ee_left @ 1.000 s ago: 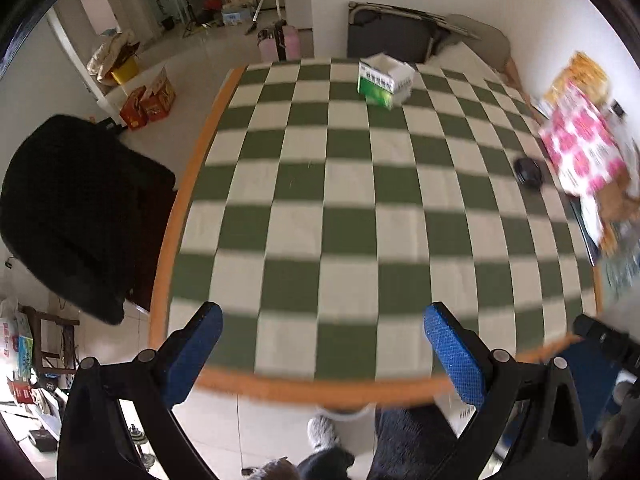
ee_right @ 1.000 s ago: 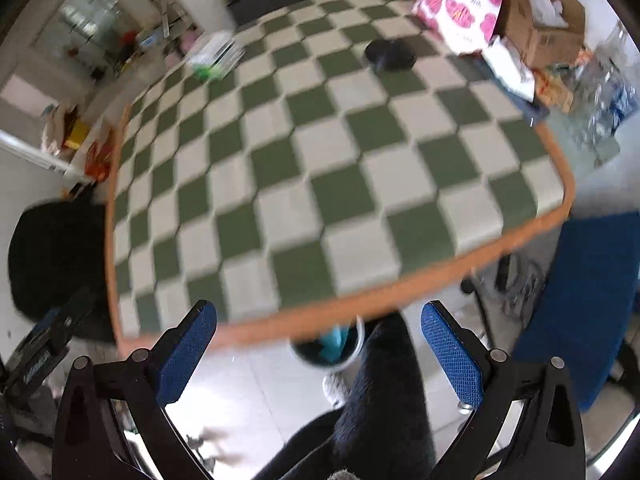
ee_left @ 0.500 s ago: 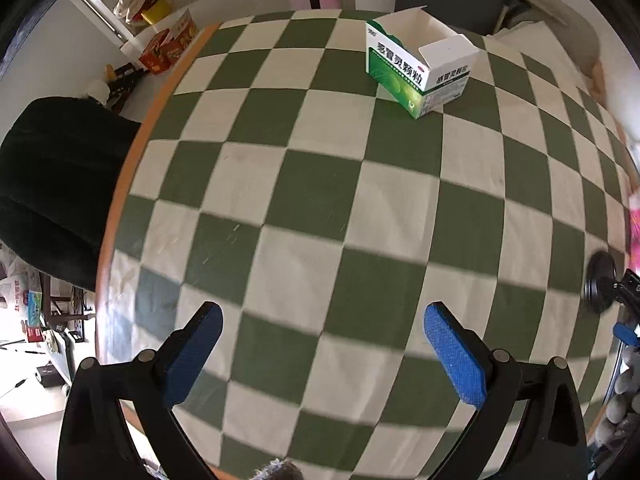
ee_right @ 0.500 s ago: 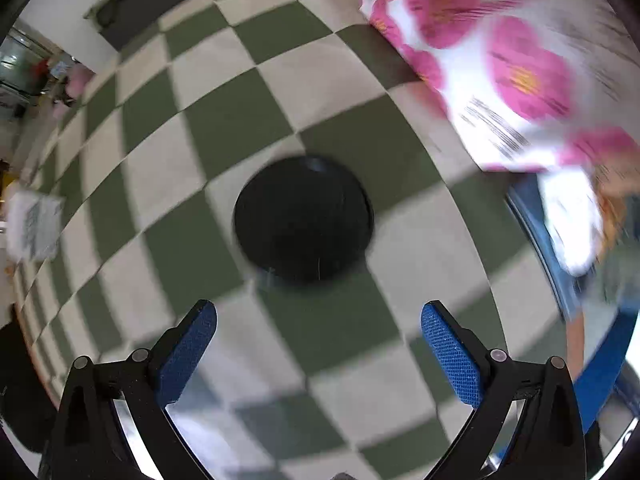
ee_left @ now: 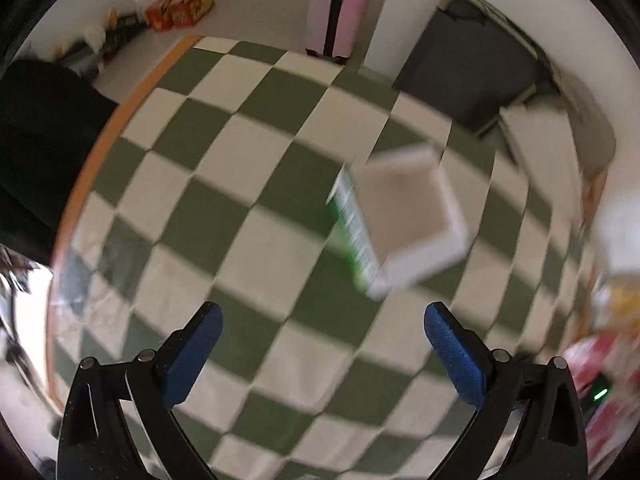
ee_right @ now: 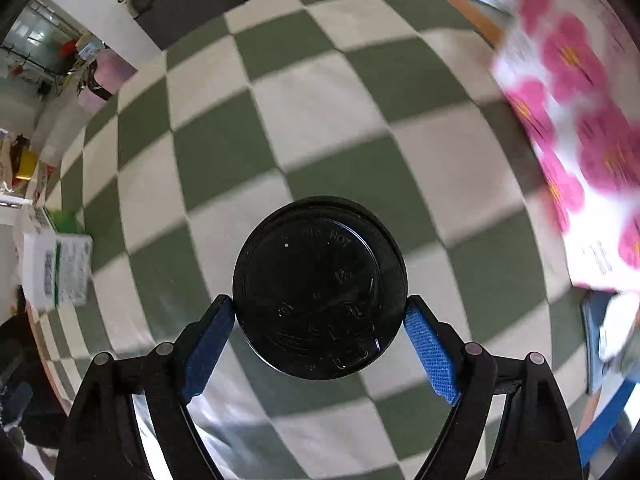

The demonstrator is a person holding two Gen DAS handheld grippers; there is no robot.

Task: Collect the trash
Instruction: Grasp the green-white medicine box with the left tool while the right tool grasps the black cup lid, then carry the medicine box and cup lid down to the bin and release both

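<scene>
An open green and white carton (ee_left: 396, 220) lies on the green and white checked tablecloth (ee_left: 240, 184). It sits just ahead of my left gripper (ee_left: 324, 320), a little to the right, and the gripper is open and empty. The carton also shows at the far left of the right wrist view (ee_right: 56, 268). A black plastic cup lid (ee_right: 320, 288) lies flat on the cloth between the blue pads of my right gripper (ee_right: 320, 312). Both pads touch its rim.
A pink-flowered white package (ee_right: 580, 152) lies at the table's right side, close to the lid. The table's orange edge (ee_left: 100, 136) runs along the left. A black chair (ee_left: 36, 140), a pink suitcase (ee_left: 336, 12) and boxes (ee_left: 180, 0) stand on the floor beyond.
My left gripper has moved forward over the table toward the carton, which is now much nearer. My right gripper has come down around the black lid and closed to its rim.
</scene>
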